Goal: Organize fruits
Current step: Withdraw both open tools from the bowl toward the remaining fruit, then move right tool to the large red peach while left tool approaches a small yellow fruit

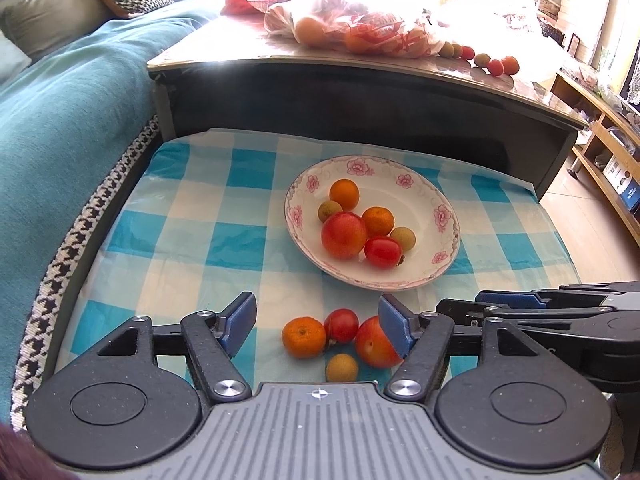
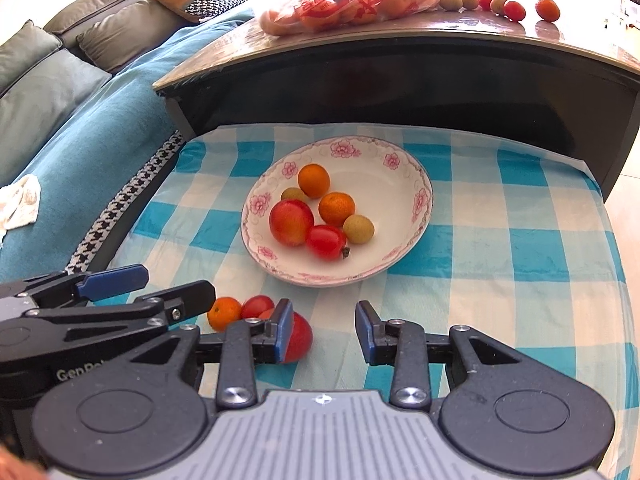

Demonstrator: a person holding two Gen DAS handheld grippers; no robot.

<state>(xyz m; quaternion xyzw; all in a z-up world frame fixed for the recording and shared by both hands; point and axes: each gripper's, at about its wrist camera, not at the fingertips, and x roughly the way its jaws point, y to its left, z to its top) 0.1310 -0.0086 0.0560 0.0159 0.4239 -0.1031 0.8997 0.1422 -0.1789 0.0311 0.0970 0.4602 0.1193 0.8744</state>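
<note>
A white flowered plate [image 1: 404, 204] [image 2: 380, 204] on the blue checked cloth [image 1: 192, 240] holds two mandarins, two longans, a large red fruit [image 1: 344, 236] and a cherry tomato [image 1: 383, 252]. In front of it on the cloth lie a mandarin [image 1: 304, 338] [image 2: 224, 313], a cherry tomato [image 1: 341, 325] [image 2: 258, 306], a red-yellow fruit [image 1: 372, 346] [image 2: 300, 338] and a longan [image 1: 341, 367]. My left gripper [image 1: 318, 314] [image 2: 178, 282] hangs open above these loose fruits, touching none. My right gripper [image 2: 324, 324] [image 1: 460, 300] is open beside them over bare cloth, its left finger [image 2: 282, 330] in front of the red-yellow fruit.
Behind the cloth rises a dark coffee table [image 1: 360, 92] with a plastic bag of fruit [image 1: 360, 28] and loose small fruits [image 1: 496, 65] on top. A sofa with a teal blanket [image 1: 68, 120] runs along the left. A wooden shelf [image 1: 600, 136] stands at the right.
</note>
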